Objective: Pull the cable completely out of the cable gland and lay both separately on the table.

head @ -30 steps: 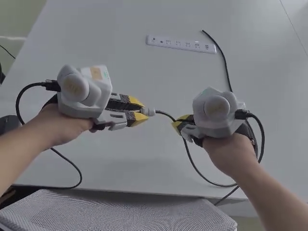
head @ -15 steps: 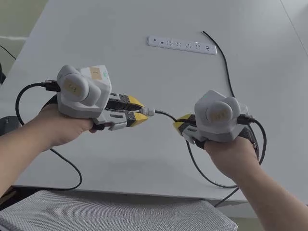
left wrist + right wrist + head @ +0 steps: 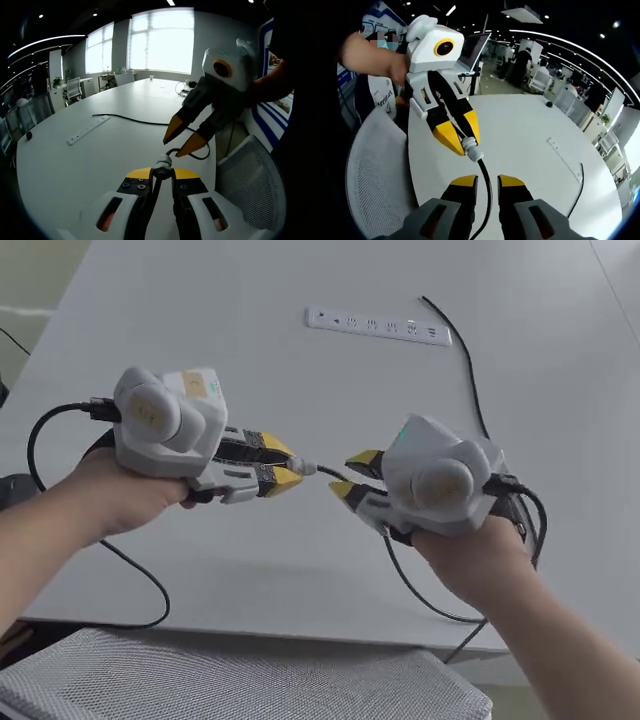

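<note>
LEGIBLE TEXT: none | sticker (image 3: 197,387) on left gripper (image 3: 293,466) housing: orange and teal print, too small to read | emblem (image 3: 433,483) on right gripper (image 3: 345,473) cap: faint, unreadable | power strip (image 3: 378,327) on bench (image 3: 300,290): markings blurred | shirt print (image 3: 384,102): lettering blurred | banner (image 3: 263,60): illegible

Black cable (image 3: 486,187) threaded through grey cable gland (image 3: 471,148).
</note>
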A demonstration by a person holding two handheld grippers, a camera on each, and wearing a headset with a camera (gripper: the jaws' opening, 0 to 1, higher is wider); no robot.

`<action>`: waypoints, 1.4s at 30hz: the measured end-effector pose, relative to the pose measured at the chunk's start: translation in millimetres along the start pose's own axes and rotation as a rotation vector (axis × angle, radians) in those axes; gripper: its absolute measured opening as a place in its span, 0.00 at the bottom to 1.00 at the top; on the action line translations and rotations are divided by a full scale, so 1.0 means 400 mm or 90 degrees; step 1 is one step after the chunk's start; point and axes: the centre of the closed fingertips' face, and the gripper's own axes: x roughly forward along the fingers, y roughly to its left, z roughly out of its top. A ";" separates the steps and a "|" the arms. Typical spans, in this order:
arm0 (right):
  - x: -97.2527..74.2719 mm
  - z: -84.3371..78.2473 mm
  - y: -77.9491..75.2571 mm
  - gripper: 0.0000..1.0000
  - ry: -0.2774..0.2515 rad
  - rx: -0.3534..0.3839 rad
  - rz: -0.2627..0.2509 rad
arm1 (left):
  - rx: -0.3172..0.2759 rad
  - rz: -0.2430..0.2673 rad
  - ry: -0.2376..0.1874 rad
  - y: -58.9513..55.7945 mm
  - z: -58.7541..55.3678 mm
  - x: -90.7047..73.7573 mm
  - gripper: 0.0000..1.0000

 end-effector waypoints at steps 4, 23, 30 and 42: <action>0.026 0.009 0.016 0.14 0.006 -0.020 0.026 | -0.005 -0.004 -0.001 -0.002 0.002 0.002 0.15; 0.033 -0.007 0.000 0.00 0.018 -0.007 0.020 | -0.007 -0.007 -0.007 -0.001 0.011 0.008 0.15; 0.028 -0.059 -0.026 0.00 0.044 0.082 0.005 | -0.005 -0.005 -0.007 0.002 0.012 0.011 0.15; 0.022 -0.134 -0.024 0.00 0.078 0.275 0.005 | 0.000 -0.010 -0.007 -0.012 0.015 0.009 0.15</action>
